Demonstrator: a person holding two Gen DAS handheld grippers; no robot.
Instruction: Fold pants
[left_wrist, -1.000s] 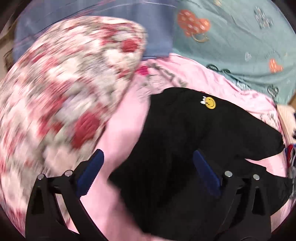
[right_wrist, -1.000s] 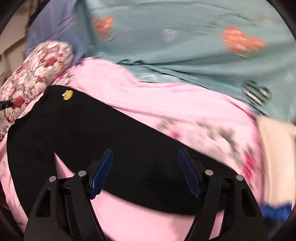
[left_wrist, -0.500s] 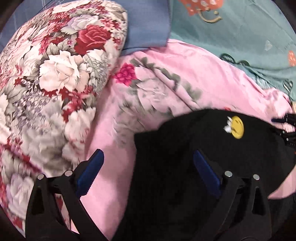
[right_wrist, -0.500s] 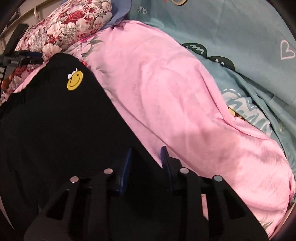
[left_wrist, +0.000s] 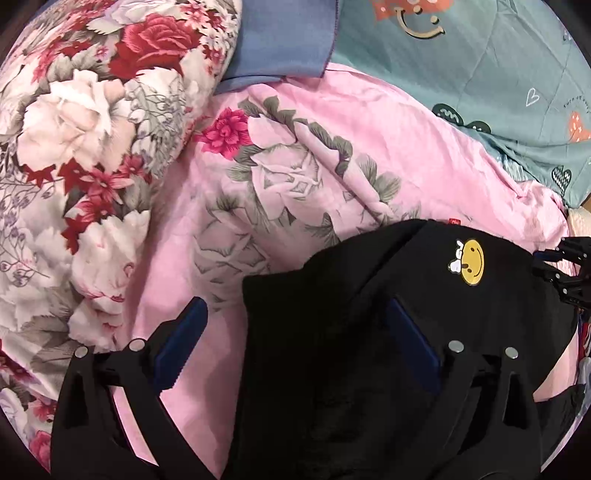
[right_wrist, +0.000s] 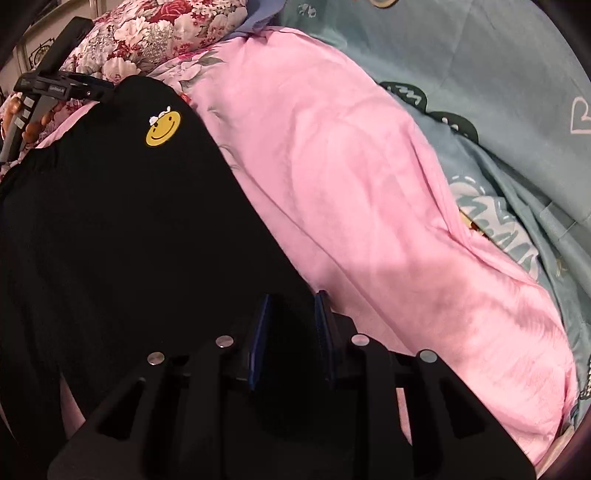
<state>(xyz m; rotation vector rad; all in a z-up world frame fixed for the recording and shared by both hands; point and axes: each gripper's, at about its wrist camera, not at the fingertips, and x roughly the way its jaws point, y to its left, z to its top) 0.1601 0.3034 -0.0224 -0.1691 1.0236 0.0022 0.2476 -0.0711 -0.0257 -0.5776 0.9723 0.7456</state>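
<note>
The black pants (right_wrist: 122, 221) lie on the pink bedspread (right_wrist: 351, 177). The right tool (right_wrist: 291, 325) pinches their edge; the left tool (left_wrist: 295, 343) gapes wide over them — a one-sided pull may bunch the cloth.

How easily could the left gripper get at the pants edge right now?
Probably easily: the left gripper is open, straddling the pants edge on the pink sheet, nothing between.

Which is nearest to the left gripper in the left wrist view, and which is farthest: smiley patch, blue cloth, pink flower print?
1. Smiley patch, on the black pants, right.
2. Pink flower print, middle.
3. Blue cloth, top.
</note>
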